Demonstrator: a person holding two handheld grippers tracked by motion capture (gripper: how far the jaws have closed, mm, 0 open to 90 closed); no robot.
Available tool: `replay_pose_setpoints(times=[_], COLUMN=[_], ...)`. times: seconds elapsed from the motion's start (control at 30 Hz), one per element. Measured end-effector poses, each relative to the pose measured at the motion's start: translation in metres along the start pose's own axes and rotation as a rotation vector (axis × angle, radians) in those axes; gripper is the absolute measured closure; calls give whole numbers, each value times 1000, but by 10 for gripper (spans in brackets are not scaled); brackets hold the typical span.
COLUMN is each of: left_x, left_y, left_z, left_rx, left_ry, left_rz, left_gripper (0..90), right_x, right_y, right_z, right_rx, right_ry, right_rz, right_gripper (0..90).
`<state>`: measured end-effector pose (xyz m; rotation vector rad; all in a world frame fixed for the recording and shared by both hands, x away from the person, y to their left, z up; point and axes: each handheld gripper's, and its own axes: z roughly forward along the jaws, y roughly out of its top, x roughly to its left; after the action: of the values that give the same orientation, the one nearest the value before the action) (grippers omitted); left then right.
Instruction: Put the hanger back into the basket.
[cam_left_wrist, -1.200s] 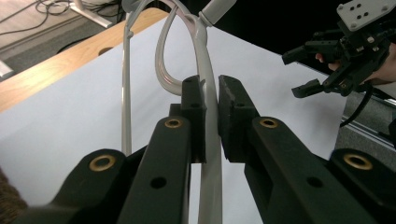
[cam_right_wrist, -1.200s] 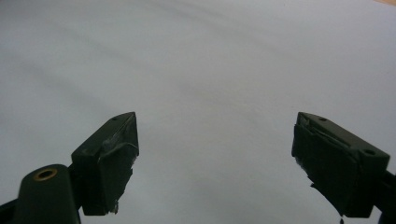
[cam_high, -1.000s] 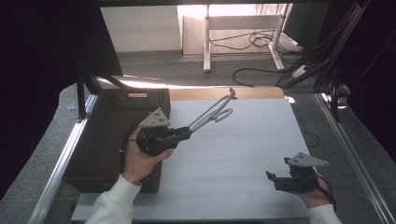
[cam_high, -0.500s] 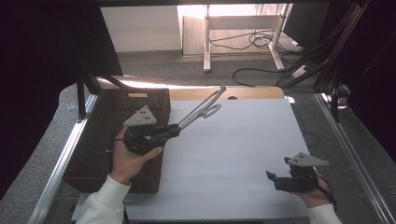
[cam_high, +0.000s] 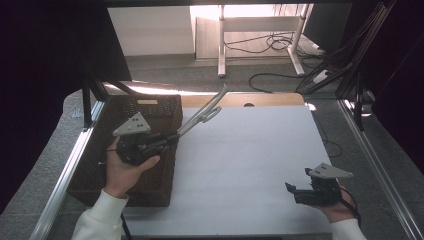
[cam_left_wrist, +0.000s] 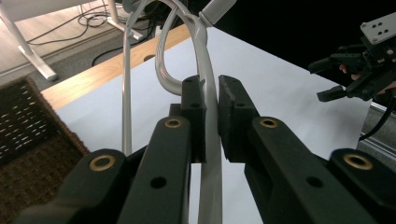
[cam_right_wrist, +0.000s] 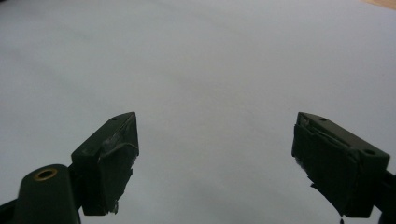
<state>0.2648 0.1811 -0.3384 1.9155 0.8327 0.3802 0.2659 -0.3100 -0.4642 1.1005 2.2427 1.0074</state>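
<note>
A long silver metal utensil (cam_high: 202, 114) with wire loops at its near end slants up and to the right from my left gripper (cam_high: 170, 140). That gripper hovers over a dark wicker basket (cam_high: 150, 106) on the table's left. In the left gripper view its jaws (cam_left_wrist: 211, 98) are shut on one thin bar of the utensil (cam_left_wrist: 205, 56), whose loops curve up past them. My right gripper (cam_high: 291, 192) rests low at the white sheet's near right corner, open, holding nothing. In the right gripper view the open gripper (cam_right_wrist: 215, 140) has only the bare sheet (cam_right_wrist: 196, 56) between its pads.
A white sheet (cam_high: 250, 160) covers most of the table, with a wooden strip (cam_high: 260, 99) at its far edge. Metal rails run along both sides. Table legs and cables lie on the floor beyond. The right gripper (cam_left_wrist: 327, 79) appears far off in the left gripper view.
My left gripper has carried the utensil leftward, from the basket's right edge to over the basket. The right gripper has stayed put.
</note>
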Motion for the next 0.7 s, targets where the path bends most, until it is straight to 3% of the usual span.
replay_pose_setpoints(times=[0.7], left_x=[28], left_y=[-24], left_z=[-32], left_rx=[-14], left_ry=[76], left_rz=[-50], left_gripper=[819], right_x=[1], right_y=[0], right_z=[1], right_rx=[5], right_ry=[0], right_rz=[-3], right_gripper=[153])
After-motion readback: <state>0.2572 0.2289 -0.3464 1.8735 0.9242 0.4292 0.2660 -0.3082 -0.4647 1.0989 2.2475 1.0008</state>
